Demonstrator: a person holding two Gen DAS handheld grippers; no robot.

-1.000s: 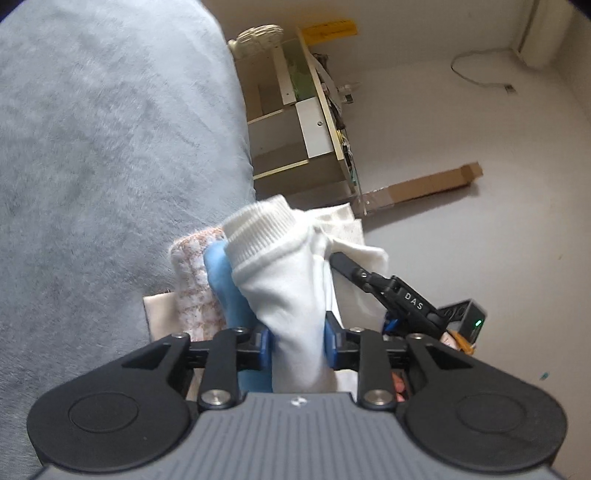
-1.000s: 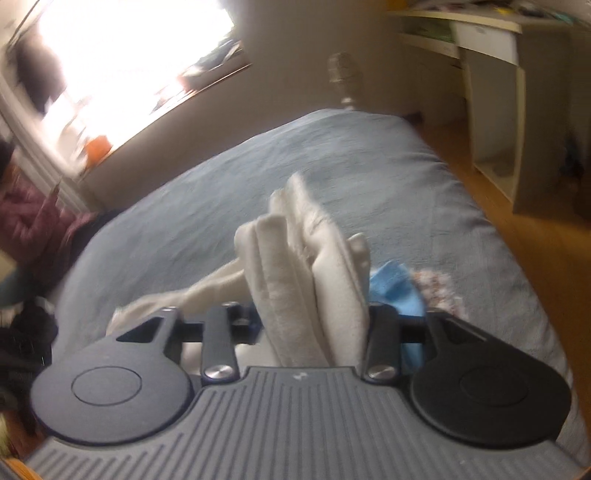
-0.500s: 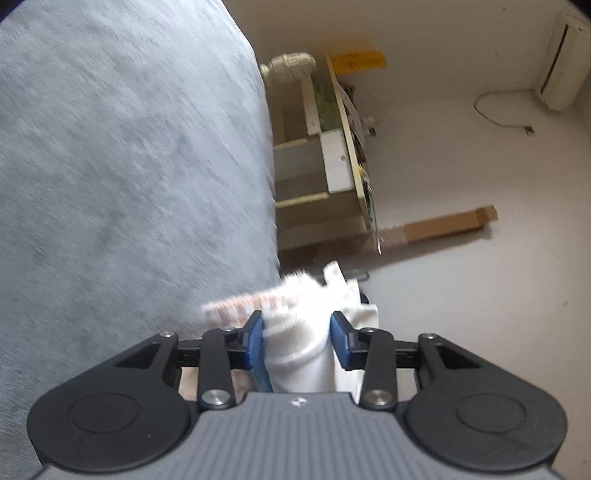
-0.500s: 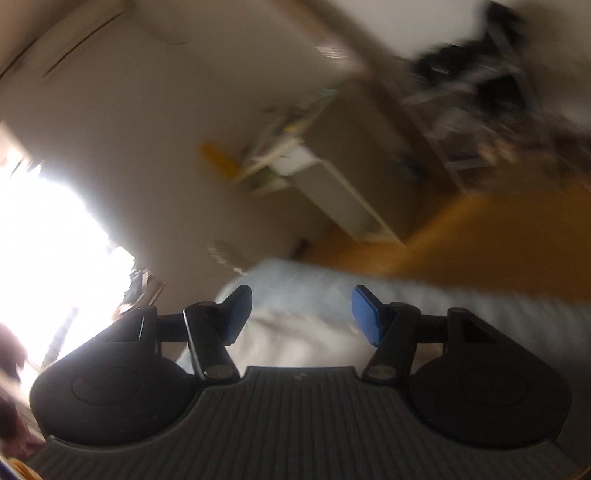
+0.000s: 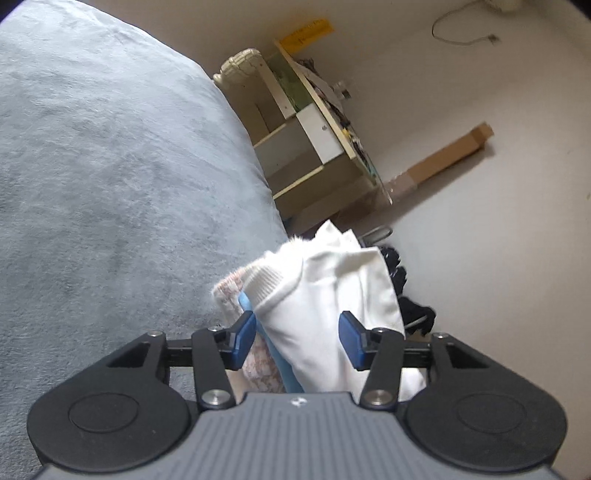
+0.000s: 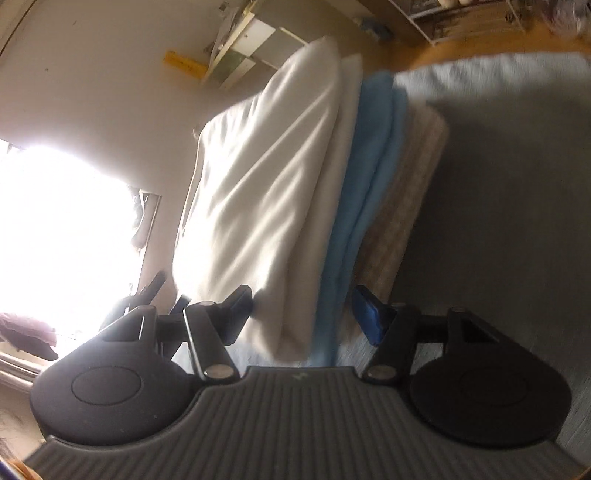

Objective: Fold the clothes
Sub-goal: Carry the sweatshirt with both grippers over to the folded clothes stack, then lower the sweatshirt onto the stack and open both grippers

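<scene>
Left gripper: jaws spread wide, blue pads standing clear on either side of the clothes stack, gripping nothing. Between them sits the white garment, folded, its ribbed cuff turned toward the left pad. A blue garment shows as a thin edge under it, then a pink-patterned cloth against the bed. The stack lies at the edge of the grey bedspread. Beyond it, something black, not identifiable. Further off: a pale wooden shelf unit, a long cardboard box against the wall, a loose cable.

Right gripper: jaws likewise wide apart, nothing clamped; the near end of the stack lies in the gap. View blurred. Layers read clearly here: white garment on top, blue garment in the middle, beige-pink cloth lowest, resting on the grey bedspread. Far side: a bright, overexposed window, yellow strip on the wall, wood floor.
</scene>
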